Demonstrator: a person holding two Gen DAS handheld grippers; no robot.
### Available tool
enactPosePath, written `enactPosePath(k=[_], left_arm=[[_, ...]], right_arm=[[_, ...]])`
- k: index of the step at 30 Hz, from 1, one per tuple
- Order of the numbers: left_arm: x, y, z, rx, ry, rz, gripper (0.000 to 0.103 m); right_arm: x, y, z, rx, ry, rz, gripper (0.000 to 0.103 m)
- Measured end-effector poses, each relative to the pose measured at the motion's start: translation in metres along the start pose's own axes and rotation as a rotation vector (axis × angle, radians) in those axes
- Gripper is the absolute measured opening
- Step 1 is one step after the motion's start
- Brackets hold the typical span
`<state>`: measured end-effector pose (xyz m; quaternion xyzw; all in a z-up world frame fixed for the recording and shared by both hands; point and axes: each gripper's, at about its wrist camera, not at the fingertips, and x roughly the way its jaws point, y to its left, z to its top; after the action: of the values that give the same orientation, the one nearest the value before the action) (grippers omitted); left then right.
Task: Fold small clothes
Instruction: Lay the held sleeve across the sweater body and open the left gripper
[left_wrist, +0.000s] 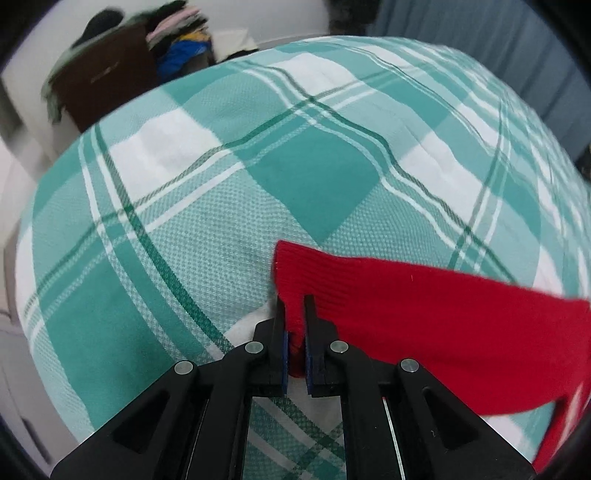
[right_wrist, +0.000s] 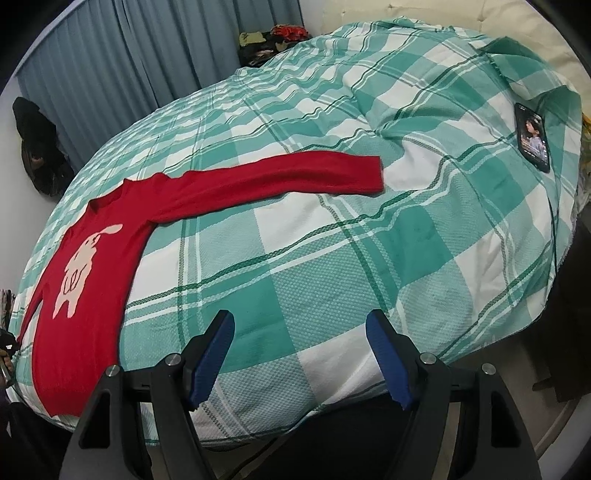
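A small red sweater with a pink animal figure lies flat on the green-and-white plaid bed cover, one sleeve stretched out to the right. My left gripper is shut on the cuff end of the other red sleeve, held just above the cover. My right gripper is open and empty, above the bed's near edge, to the right of the sweater's body.
A phone with a lit screen lies on the cover at the far right. Blue curtains hang behind the bed. A brown box and piled clothes stand beyond the bed in the left wrist view.
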<state>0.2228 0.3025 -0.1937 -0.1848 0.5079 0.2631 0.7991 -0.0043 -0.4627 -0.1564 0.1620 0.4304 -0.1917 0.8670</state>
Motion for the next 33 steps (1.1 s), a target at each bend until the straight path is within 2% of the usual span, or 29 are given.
enactPosePath(k=[1,4,5,6,8,10,13,15,18,20,23,25,26,28,30,31,33], left_arm=[[-0.002,0.000,-0.001,0.012,-0.004,0.006,0.008],[-0.011,0.005,-0.003,0.013,-0.016,-0.006,0.032],[-0.015,0.007,-0.003,0.002,-0.019,-0.010,0.053],[-0.024,0.012,-0.006,-0.015,-0.036,-0.007,0.069],[-0.043,0.017,-0.010,-0.029,-0.094,-0.012,0.077],[-0.062,0.016,-0.015,-0.016,-0.136,-0.028,0.081],[-0.096,0.011,-0.028,0.033,-0.195,-0.057,0.084],[-0.122,0.000,-0.042,0.080,-0.240,-0.100,0.090],[-0.150,-0.024,-0.074,0.165,-0.276,-0.174,0.096],[-0.161,-0.043,-0.098,0.232,-0.272,-0.228,0.096],[-0.155,-0.078,-0.137,0.324,-0.219,-0.291,0.097],[-0.139,-0.095,-0.160,0.344,-0.168,-0.307,0.097],[-0.128,-0.101,-0.170,0.348,-0.138,-0.311,0.097],[-0.109,-0.106,-0.185,0.355,-0.101,-0.303,0.097],[-0.097,-0.106,-0.198,0.395,-0.128,-0.288,0.097],[-0.096,-0.106,-0.204,0.422,-0.145,-0.286,0.098],[-0.093,-0.108,-0.206,0.460,-0.147,-0.280,0.101]], right_arm=[[-0.001,0.000,0.000,-0.001,-0.004,-0.001,0.073],[-0.004,0.000,-0.001,-0.007,-0.017,-0.007,0.073],[-0.005,0.000,-0.001,-0.008,-0.020,-0.008,0.073],[-0.006,0.001,-0.001,-0.010,-0.025,-0.011,0.073],[-0.008,0.003,-0.001,-0.018,-0.033,-0.024,0.077],[-0.010,0.006,-0.001,-0.035,-0.039,-0.044,0.089],[-0.014,0.021,0.002,-0.103,-0.051,-0.103,0.090],[-0.016,0.035,0.004,-0.155,-0.060,-0.135,0.090],[-0.020,0.063,0.006,-0.241,-0.102,-0.100,0.092],[-0.018,0.086,0.005,-0.289,-0.124,-0.047,0.092],[-0.008,0.110,0.000,-0.271,-0.128,0.041,0.092],[0.006,0.118,-0.005,-0.191,-0.136,0.128,0.092],[0.014,0.119,-0.010,-0.162,-0.136,0.142,0.092],[0.042,0.121,-0.023,-0.142,-0.087,0.096,0.092],[0.069,0.119,-0.028,-0.119,0.032,0.048,0.093],[0.078,0.115,-0.030,-0.097,0.074,0.057,0.095],[0.085,0.109,-0.031,-0.061,0.090,0.083,0.099]])
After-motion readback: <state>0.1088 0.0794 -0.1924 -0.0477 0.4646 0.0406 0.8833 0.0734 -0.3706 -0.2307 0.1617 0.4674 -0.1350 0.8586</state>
